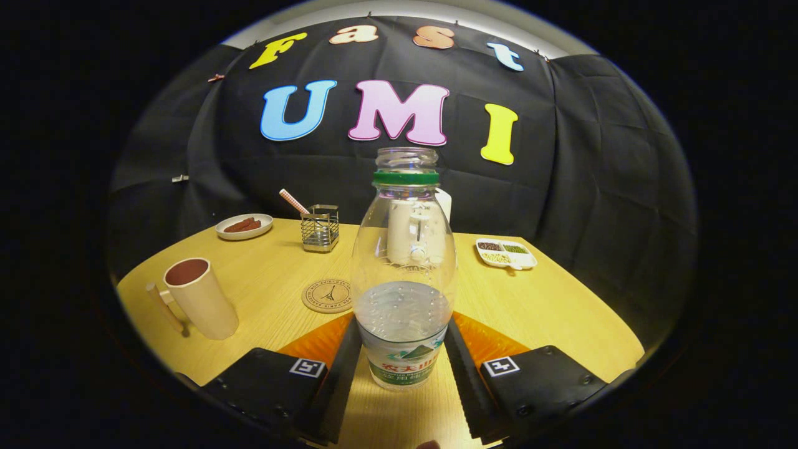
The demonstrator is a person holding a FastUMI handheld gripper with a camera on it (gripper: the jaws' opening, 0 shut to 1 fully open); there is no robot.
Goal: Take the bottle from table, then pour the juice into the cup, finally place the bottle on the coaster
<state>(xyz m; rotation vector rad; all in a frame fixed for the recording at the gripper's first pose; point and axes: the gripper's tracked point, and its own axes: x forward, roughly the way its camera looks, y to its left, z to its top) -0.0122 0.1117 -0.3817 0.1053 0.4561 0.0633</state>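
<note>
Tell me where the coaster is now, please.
In the gripper view, the coaster lies flat on the table, beyond the left finger, between the cup and the bottle that the gripper holds.

We see a wooden table (548, 305), a small plate (244, 226) of brown sticks at its far edge, a wire holder (320, 228) with a striped straw (292, 201) beside it, a divided dish (505, 253) of seeds farther along.
</note>
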